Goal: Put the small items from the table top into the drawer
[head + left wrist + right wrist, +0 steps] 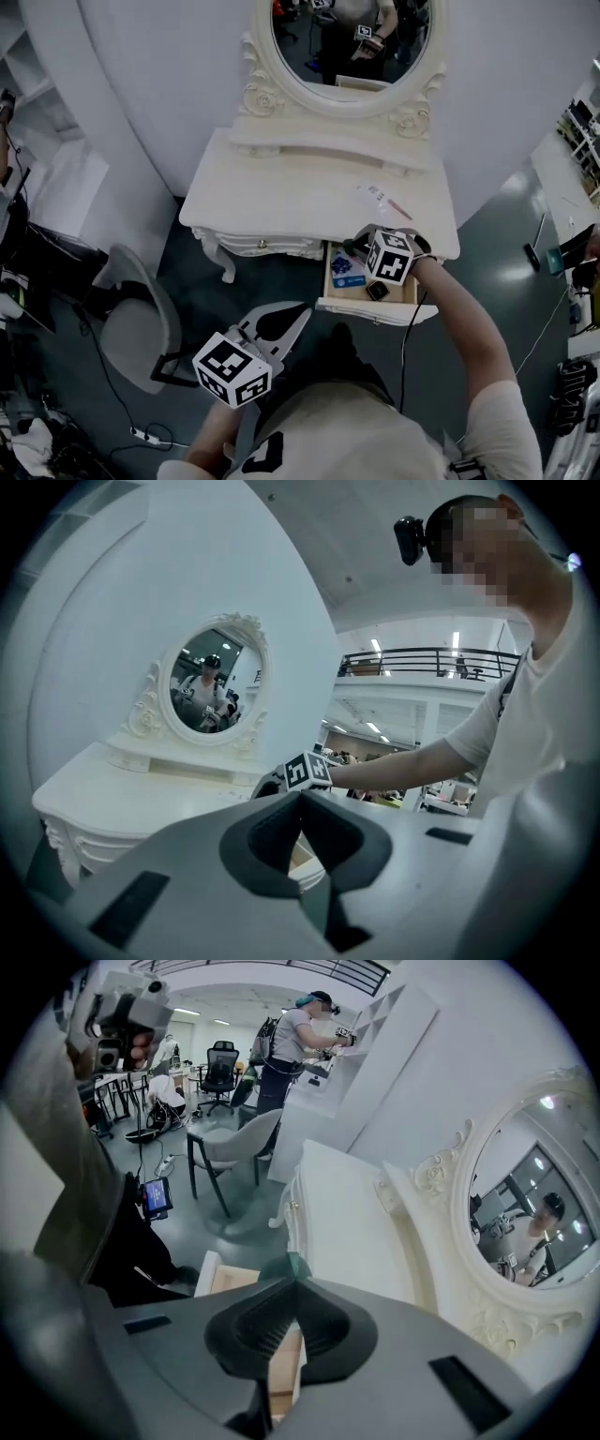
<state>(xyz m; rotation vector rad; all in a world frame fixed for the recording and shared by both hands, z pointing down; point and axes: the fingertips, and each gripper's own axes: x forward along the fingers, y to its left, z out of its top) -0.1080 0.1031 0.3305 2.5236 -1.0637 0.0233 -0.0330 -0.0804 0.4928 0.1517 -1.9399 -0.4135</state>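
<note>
The open wooden drawer (373, 310) of the white carved dressing table (281, 192) held a small blue packet (346, 271) and a small dark square thing (377, 291). Over the drawer's back edge, the right gripper (287, 1275) had its jaws pressed together. A small dark green thing (286, 1262) showed at their tips; whether it was pinched I could not tell. Behind the drawer, on the table top, lay a white slip (373, 194) and a thin reddish stick (400, 209). The left gripper (301, 796), jaws together and empty, hung well in front of the drawer.

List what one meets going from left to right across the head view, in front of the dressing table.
grey chair → left gripper → open drawer
</note>
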